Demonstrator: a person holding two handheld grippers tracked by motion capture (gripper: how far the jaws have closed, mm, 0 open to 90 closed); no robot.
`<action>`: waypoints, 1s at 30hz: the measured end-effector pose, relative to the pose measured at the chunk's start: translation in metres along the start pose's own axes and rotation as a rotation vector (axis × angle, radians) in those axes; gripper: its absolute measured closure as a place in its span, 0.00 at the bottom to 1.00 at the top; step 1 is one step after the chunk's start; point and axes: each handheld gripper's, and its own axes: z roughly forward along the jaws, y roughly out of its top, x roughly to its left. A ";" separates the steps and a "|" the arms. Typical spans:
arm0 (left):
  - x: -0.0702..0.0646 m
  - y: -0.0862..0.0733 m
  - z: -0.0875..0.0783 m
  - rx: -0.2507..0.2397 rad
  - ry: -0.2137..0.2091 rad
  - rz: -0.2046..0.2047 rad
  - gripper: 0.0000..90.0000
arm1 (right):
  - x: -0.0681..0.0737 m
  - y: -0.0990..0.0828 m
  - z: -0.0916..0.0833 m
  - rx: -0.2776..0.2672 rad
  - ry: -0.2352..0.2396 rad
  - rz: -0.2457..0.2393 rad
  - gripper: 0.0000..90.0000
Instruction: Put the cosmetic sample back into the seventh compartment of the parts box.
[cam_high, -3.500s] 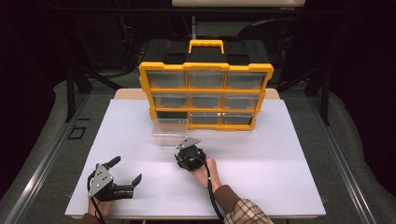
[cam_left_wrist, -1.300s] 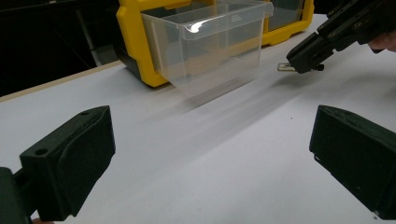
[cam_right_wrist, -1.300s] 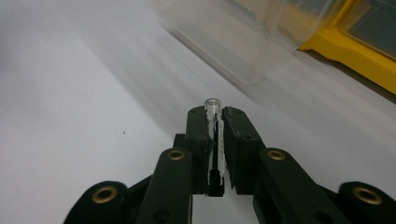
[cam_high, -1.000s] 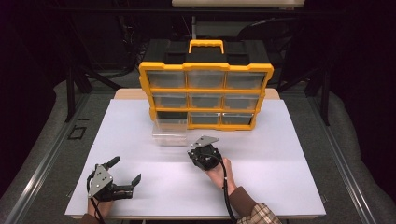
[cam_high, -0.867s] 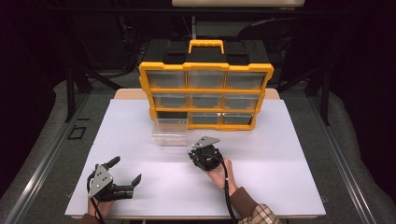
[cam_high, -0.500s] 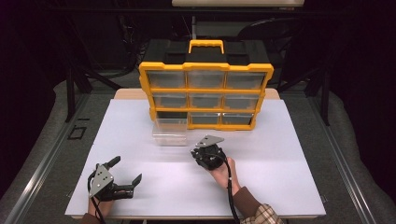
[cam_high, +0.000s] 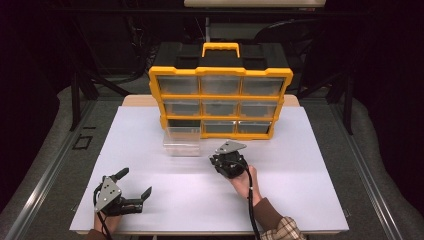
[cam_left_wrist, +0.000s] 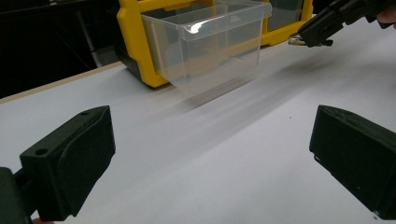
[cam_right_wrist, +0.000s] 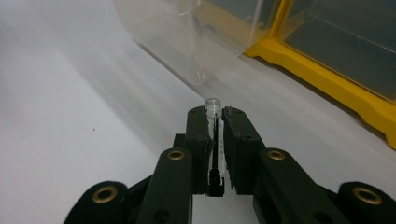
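Note:
My right gripper (cam_right_wrist: 215, 115) is shut on a small clear tube (cam_right_wrist: 213, 104) that stands up between its jaws, with a dark part low down. It hovers over the white table just right of a clear plastic drawer (cam_high: 182, 141) that is out of the organizer and sits on the table. In the high view the right gripper (cam_high: 220, 159) is near the table's middle. The left gripper view shows it too, far off at the top right (cam_left_wrist: 312, 36). My left gripper (cam_high: 134, 183) rests open at the front left, nothing between its jaws (cam_left_wrist: 212, 156).
A yellow and black drawer organizer (cam_high: 220, 100) stands at the back of the white table (cam_high: 300, 190), its bottom-left slot open behind the clear drawer (cam_left_wrist: 210, 42). A person's hands hold both grippers from the near edge. Dark floor surrounds the table.
My right gripper has drifted to the right, away from the front of the clear drawer, still holding the tube. The left gripper has stayed put.

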 end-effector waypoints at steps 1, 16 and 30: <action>0.000 0.000 0.000 0.000 0.000 0.000 0.00 | -0.001 0.000 0.000 0.001 -0.001 0.002 0.90; 0.000 0.000 0.001 0.003 -0.005 0.003 0.00 | -0.008 0.006 -0.004 -0.027 -0.014 0.007 0.90; -0.001 0.000 0.001 -0.006 -0.005 -0.002 0.00 | -0.018 0.012 -0.010 -0.044 -0.031 0.034 0.90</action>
